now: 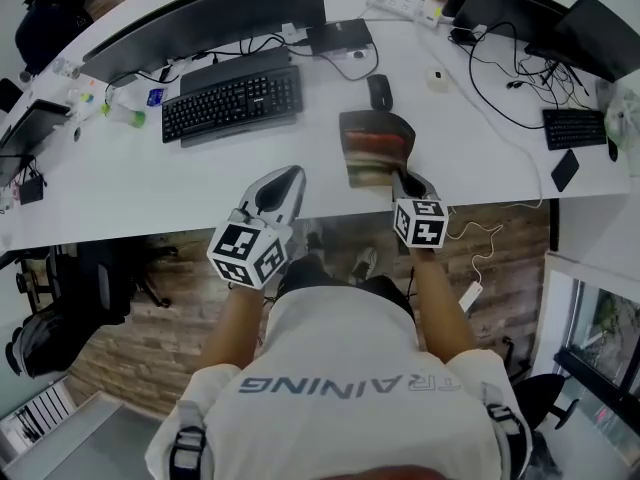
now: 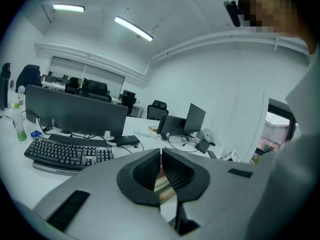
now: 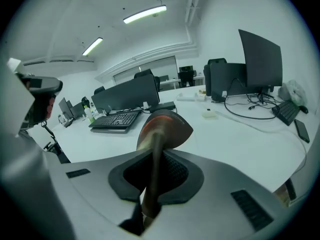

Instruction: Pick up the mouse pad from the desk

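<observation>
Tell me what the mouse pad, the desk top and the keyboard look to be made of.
Mouse pad: thin and soft, probably rubber-backed fabric with a printed face; it curls where the right hand-held gripper pinches its edge. Desk top: white, smooth and matte, likely laminate; no grain shows. Keyboard: black matte plastic, judging by its moulded keys.

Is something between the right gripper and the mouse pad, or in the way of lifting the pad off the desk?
Nothing visible. The right gripper is shut on the near edge of the mouse pad; the pad is raised off the desk, and the mouse lies beyond it, apart.
</observation>
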